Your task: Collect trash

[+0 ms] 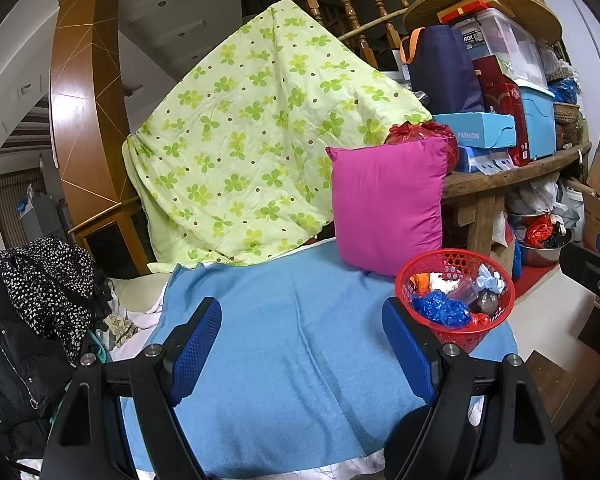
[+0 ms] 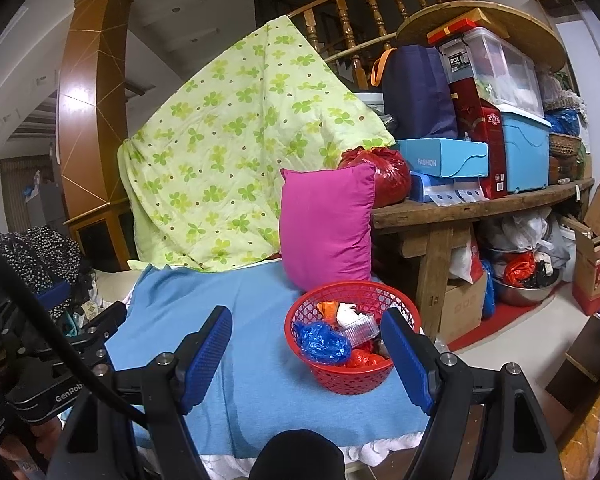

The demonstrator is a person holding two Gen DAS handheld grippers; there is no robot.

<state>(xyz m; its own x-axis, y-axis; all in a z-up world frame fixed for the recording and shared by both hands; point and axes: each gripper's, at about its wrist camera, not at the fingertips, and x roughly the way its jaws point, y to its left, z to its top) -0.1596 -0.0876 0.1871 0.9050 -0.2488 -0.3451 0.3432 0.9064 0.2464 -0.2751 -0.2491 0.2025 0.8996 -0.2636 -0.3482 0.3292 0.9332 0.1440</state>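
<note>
Both the left gripper (image 1: 302,344) and right gripper (image 2: 306,354) gape empty over the blue blanket (image 1: 292,320), beside the red basket (image 2: 356,376) of seemingly crumpled trash.

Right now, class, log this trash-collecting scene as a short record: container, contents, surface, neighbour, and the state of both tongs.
container: round red plastic mesh basket, upright
contents: crumpled blue plastic bag, clear plastic tub, white wad, orange and red scraps
surface: light blue blanket, no loose trash visible on it
neighbour: magenta square pillow standing behind the basket
left tongs: open, empty, over the blanket
right tongs: open, empty, short of the basket
</note>
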